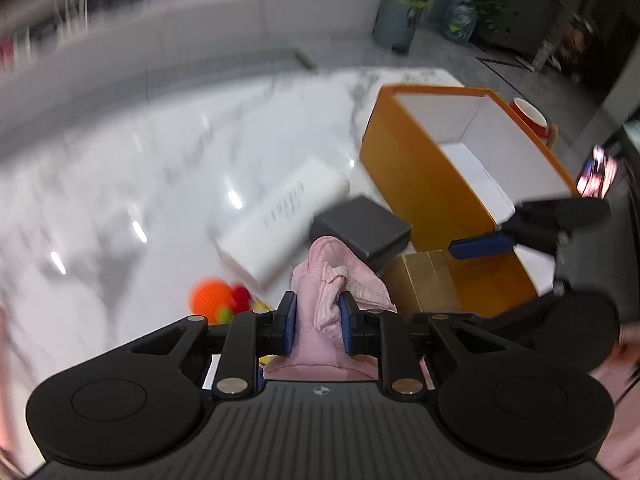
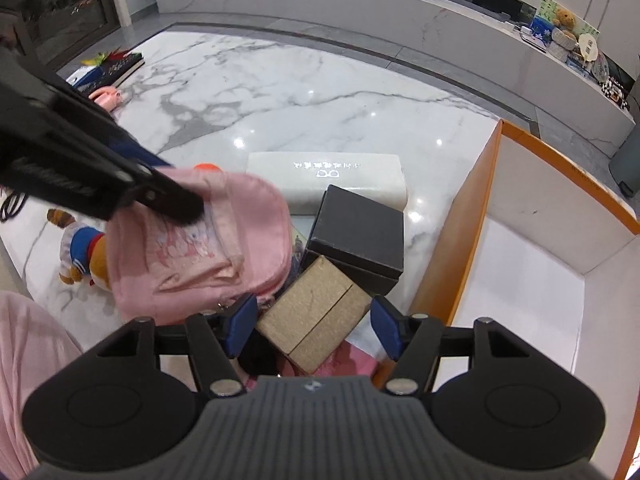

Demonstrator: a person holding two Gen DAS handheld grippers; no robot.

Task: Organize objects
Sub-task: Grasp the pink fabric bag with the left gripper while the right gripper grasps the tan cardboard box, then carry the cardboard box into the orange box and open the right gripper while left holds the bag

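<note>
My left gripper (image 1: 318, 322) is shut on a small pink fabric backpack (image 1: 336, 284) and holds it above the floor; the same backpack (image 2: 200, 240) hangs at left in the right wrist view, under the left gripper's fingers (image 2: 172, 196). My right gripper (image 2: 312, 326) is open over a tan cardboard box (image 2: 316, 312), with a pad on each side of it. A dark grey box (image 2: 360, 236) and a white box (image 2: 326, 178) lie just beyond. The big orange box (image 1: 420, 176) with a white inside stands open at right.
A plush toy in blue and white (image 2: 82, 252) lies on the marble floor (image 2: 280, 92) at left. An orange toy (image 1: 210, 300) lies below the backpack. A red cup (image 1: 530, 118) stands behind the orange box. A low marble ledge (image 2: 360, 4) runs along the back.
</note>
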